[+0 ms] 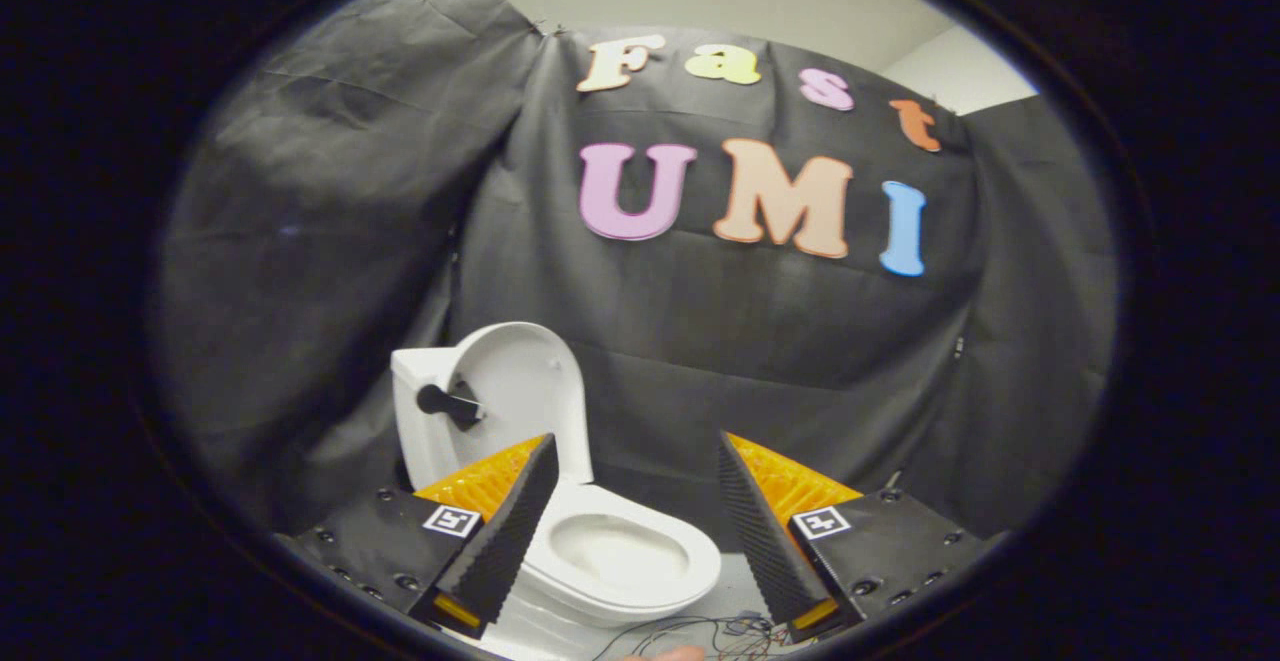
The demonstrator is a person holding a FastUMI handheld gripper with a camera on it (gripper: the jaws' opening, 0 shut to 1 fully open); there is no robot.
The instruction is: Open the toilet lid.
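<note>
My gripper gapes wide, holding nothing — toilet just ahead, its lid upright against the tank.

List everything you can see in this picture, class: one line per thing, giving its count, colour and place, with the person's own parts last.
toilet: one, white, just ahead of the fingers, bowl between them
lid: one, white, raised upright against the tank
tank: one, white, behind the lid
handle: one, black, on the tank
wires: a thin tangle, dark, on the pale surface in front of the bowl
cloth wall: black, behind the toilet
gripper: one, fingers spread open, holding nothing
</note>
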